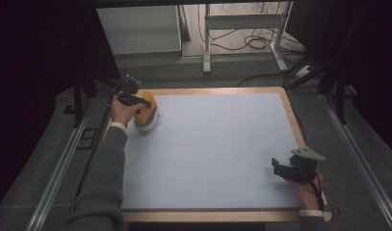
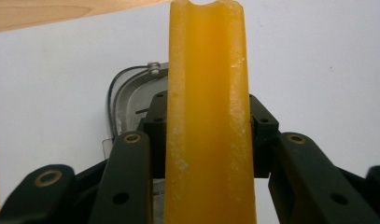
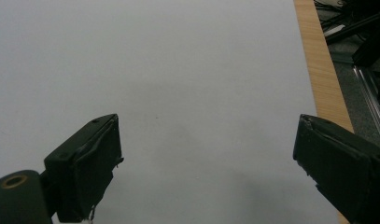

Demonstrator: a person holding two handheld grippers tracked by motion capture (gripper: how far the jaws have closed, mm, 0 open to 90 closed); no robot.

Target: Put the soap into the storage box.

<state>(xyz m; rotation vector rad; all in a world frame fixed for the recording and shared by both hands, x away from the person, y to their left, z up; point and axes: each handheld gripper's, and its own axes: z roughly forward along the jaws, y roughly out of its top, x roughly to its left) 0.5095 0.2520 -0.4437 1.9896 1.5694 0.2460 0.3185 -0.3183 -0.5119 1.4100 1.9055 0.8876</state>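
Note:
A thick, translucent orange block (image 2: 206, 70) stands upright between the jaws of my left gripper (image 2: 207, 135), whose pads press on its two sides. In the high view the left gripper (image 1: 136, 100) holds this orange block (image 1: 146, 113) at the far left corner of the pale blue mat (image 1: 213, 144). Right under the block lies a silver-white rounded object (image 1: 146, 126); its metal rim and a thin wire loop (image 2: 131, 93) show behind the block. I cannot tell whether the block touches it. My right gripper (image 1: 277, 168) rests low at the near right of the mat, its jaws (image 3: 206, 172) wide apart with nothing between them.
The mat lies on a wooden board (image 1: 217, 90) whose edge runs close to the right gripper (image 3: 320, 65). Metal rails (image 1: 357, 159) flank the table on both sides. Beyond the far edge stand a white cabinet (image 1: 140, 29), a metal frame (image 1: 207, 43) and loose cables (image 1: 256, 41).

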